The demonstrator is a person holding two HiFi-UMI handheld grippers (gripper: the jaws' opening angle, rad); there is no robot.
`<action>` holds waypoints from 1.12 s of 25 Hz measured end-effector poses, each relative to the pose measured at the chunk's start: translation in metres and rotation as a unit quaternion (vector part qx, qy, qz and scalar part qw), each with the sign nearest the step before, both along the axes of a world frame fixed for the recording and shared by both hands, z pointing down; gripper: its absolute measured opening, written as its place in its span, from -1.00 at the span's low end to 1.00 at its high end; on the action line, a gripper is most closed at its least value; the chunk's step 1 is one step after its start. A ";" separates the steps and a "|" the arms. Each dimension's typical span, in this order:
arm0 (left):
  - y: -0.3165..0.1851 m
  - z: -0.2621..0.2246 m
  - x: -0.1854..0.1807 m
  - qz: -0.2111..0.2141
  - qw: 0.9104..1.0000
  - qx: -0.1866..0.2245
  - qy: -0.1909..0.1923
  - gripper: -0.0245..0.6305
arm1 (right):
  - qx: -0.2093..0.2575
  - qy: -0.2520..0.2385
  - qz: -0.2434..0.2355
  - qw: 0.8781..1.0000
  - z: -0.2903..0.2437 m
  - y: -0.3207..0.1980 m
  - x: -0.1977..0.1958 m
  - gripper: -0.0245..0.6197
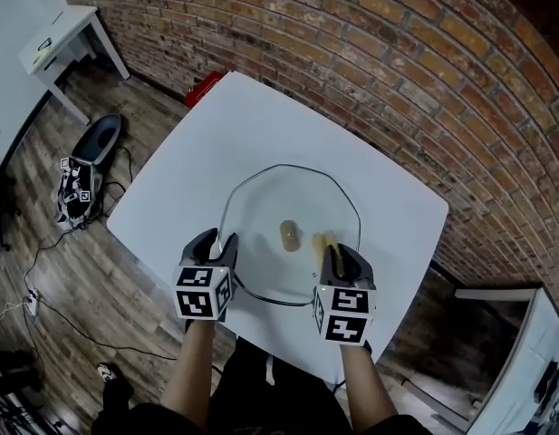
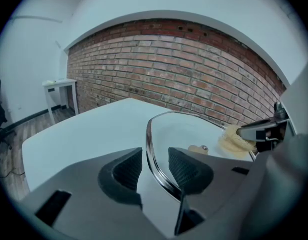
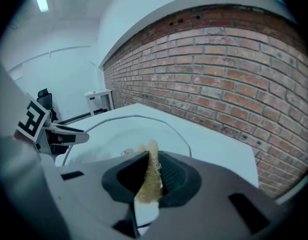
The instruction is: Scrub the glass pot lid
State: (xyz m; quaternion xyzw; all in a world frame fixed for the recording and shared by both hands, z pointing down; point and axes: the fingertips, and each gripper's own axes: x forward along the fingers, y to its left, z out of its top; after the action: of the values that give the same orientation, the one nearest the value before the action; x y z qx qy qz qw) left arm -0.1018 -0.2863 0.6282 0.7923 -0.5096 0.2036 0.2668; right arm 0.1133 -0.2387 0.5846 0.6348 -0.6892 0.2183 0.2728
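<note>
While its ribbed black pads clamp a coarse, tan, fibrous scrubbing pad, the right hand-held gripper stands over the near right part of the lid. The pad is squashed thin between the jaws, and its frayed tip pokes out past them. Whether that tip touches the glass cannot be told.

The left hand-held gripper has its jaws apart. The lid's thin, shiny metal rim runs through the gap between them, and neither pad visibly presses on it. Each hand-held gripper carries a cube with black-and-white square markers.

The clear, rounded glass pot lid lies flat in the middle of the smooth white square tabletop. A small tan knob sits at its centre, just beside the scrubbing pad. In the head view the two hand-held grippers cover the lid's near edge.

A rough red brick wall runs behind the tabletop, and a wood-plank floor lies below it.
</note>
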 end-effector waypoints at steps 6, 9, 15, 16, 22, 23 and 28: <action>-0.002 -0.017 -0.007 -0.004 0.999 0.034 0.008 -0.41 | 0.033 -0.012 0.003 0.999 -0.016 -0.003 -0.003 -0.74; -0.003 -0.028 -0.007 -0.004 0.999 0.049 0.010 -0.41 | 0.046 -0.019 0.006 0.999 -0.024 -0.005 -0.003 -0.75; -0.008 -0.060 -0.003 0.003 0.997 0.077 0.004 -0.41 | 0.078 -0.035 0.009 0.996 -0.051 -0.011 -0.002 -0.75; -0.011 -0.068 -0.001 0.005 0.996 0.085 0.004 -0.41 | 0.085 -0.037 0.010 0.996 -0.058 -0.014 -0.001 -0.74; -0.018 -0.128 0.007 0.013 0.990 0.142 0.004 -0.41 | 0.144 -0.050 0.009 0.988 -0.107 -0.024 0.000 -0.74; -0.019 -0.140 0.008 0.014 0.988 0.153 0.004 -0.41 | 0.155 -0.051 0.008 0.987 -0.117 -0.025 0.000 -0.75; -0.022 -0.202 0.013 0.018 0.977 0.210 0.009 -0.42 | 0.210 -0.054 0.002 0.976 -0.173 -0.029 -0.001 -0.74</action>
State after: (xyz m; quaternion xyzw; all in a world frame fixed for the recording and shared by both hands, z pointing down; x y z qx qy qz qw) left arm -0.0892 -0.3083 0.4267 0.8416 -0.5240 0.0894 0.0952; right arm 0.1119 -0.2673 0.4121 0.6663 -0.7324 0.1026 0.0954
